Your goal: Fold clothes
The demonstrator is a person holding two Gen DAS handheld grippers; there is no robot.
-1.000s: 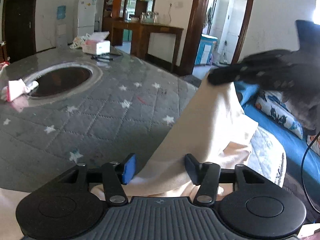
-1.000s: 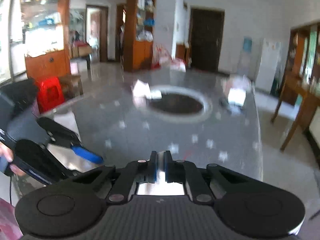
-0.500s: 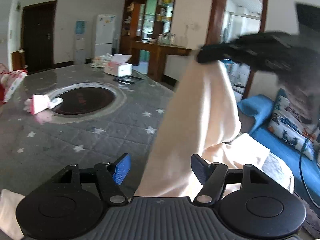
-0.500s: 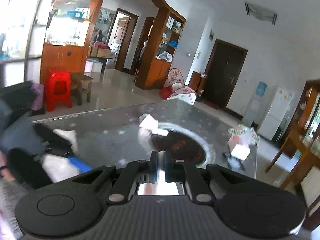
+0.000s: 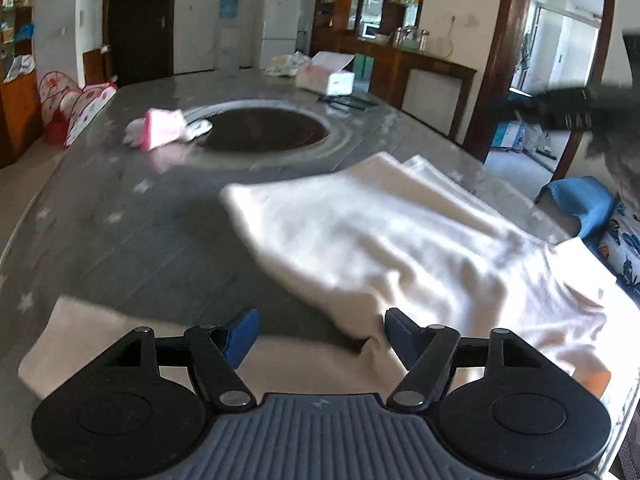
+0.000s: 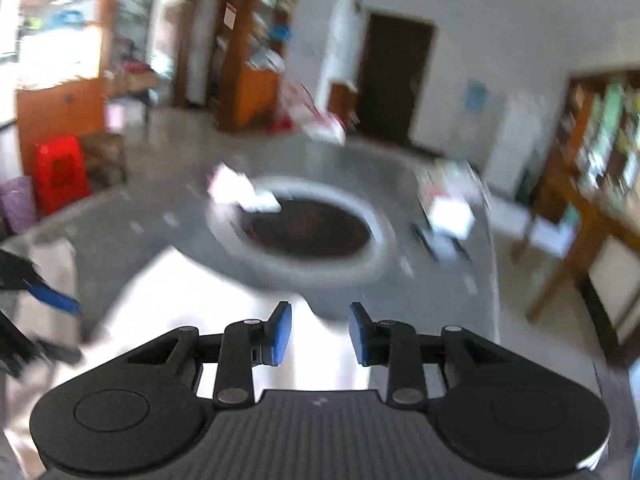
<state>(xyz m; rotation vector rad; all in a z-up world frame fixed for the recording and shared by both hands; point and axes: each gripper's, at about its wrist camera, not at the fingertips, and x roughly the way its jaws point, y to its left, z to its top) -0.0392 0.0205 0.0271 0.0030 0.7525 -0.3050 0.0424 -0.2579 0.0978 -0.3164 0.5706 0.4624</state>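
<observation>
Your left gripper [image 5: 318, 334] and right gripper [image 6: 319, 334] both have jaws spread, empty, above the cream garment [image 5: 400, 240] lying on the bench [image 5: 120, 248].

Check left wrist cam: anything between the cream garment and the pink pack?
Only bare grey star-print table cover lies between the cream garment and pink pack, in the left wrist view.

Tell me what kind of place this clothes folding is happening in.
Most likely a home's living and dining area. A white fridge stands by a dark door, wooden cabinets line the wall, and the cream garment lies on a big round dining table with a grey star-print cover.
</observation>
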